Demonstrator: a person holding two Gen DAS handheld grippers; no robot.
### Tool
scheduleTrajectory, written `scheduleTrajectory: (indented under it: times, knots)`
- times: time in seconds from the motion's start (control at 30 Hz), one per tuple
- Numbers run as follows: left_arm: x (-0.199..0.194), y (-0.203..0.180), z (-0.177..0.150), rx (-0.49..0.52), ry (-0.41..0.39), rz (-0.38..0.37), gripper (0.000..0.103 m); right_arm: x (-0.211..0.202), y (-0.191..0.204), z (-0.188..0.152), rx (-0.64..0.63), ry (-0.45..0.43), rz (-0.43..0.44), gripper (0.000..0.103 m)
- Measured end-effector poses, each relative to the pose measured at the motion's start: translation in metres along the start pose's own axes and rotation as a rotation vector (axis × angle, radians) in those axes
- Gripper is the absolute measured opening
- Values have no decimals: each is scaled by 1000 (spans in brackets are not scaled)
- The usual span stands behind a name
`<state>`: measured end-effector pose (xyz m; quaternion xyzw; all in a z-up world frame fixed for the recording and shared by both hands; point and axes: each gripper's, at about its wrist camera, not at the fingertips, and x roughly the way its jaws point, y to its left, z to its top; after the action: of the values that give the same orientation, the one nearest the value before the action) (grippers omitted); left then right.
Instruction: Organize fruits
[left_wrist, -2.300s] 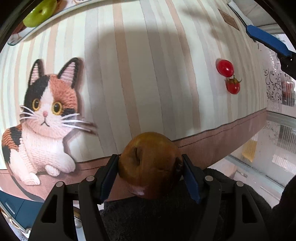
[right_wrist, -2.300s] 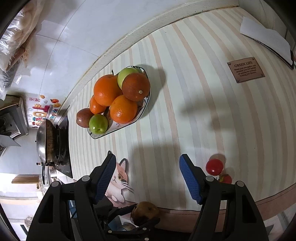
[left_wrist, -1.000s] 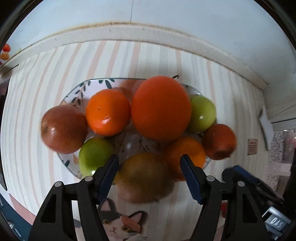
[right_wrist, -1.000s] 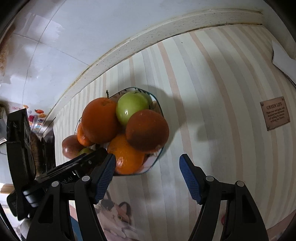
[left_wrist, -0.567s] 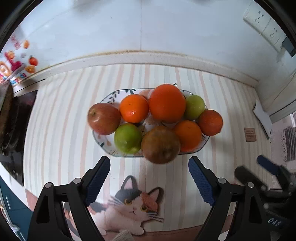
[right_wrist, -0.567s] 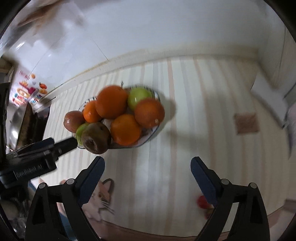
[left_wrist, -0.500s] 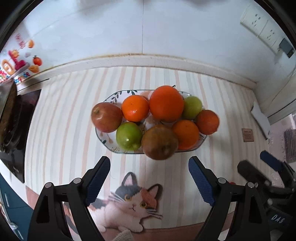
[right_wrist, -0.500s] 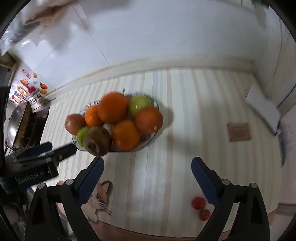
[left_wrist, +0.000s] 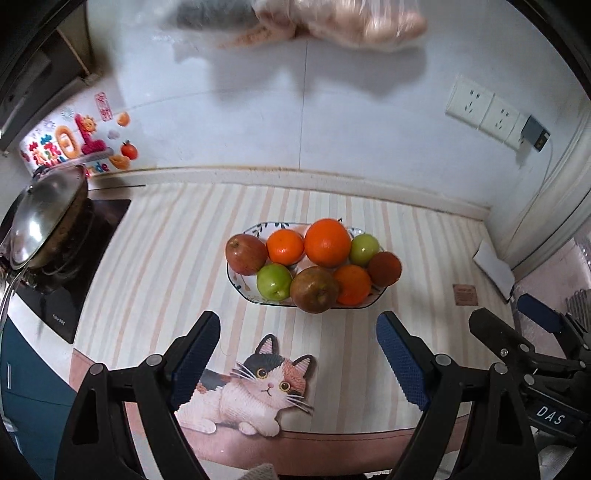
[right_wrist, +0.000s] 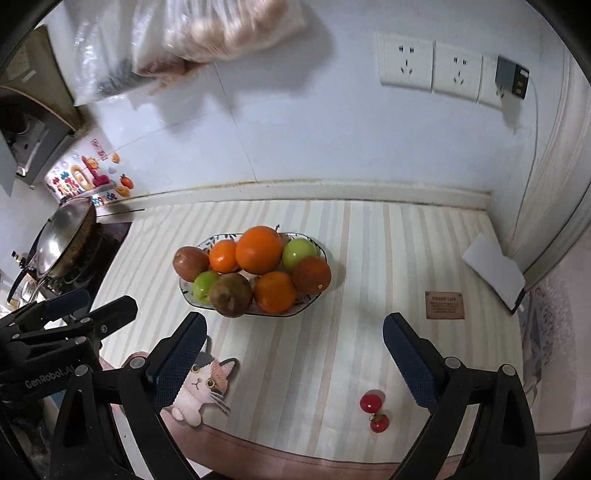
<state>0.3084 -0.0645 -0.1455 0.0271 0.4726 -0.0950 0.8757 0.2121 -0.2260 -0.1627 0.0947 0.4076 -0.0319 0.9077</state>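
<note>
Right wrist view only: two cherry tomatoes (right_wrist: 373, 411) lie on the striped mat (right_wrist: 332, 350), well apart from the fruit plate (right_wrist: 317, 254), toward the mat's near edge. The left wrist view does not show them; it shows more of the cooktop (left_wrist: 59, 295) left of the plate.

Plate (left_wrist: 240, 284): oval, patterned rim, long axis running left-right, parallel to the back wall. It sits mid-mat, beyond the cat print (left_wrist: 255, 387).

Brown fruit (left_wrist: 314, 290): round, dull brown-green, mottled skin. It rests at the plate's near rim, between a green apple (left_wrist: 274, 281) and an orange (left_wrist: 351, 284), dimpled end facing the camera. In the right view the same fruit (right_wrist: 231, 295) overhangs the rim slightly.

Left gripper (left_wrist: 297, 363): jaws spread wide, nothing between them, well short of the plate. Right gripper (right_wrist: 295, 363): jaws spread wide, empty, also short of the plate. Each tool shows at the other view's edge.
</note>
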Motion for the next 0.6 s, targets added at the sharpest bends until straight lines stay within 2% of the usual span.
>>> scheduleTrajectory:
  times: [0.4,0.6]
  knots:
    - [-58,-12,-26,-17,-99,16,86,-72,5,-22,-33,-94,45,98]
    - [-74,-20,-41,-39,-112,32,86,-93,-1,-34,-15,-116,104,98]
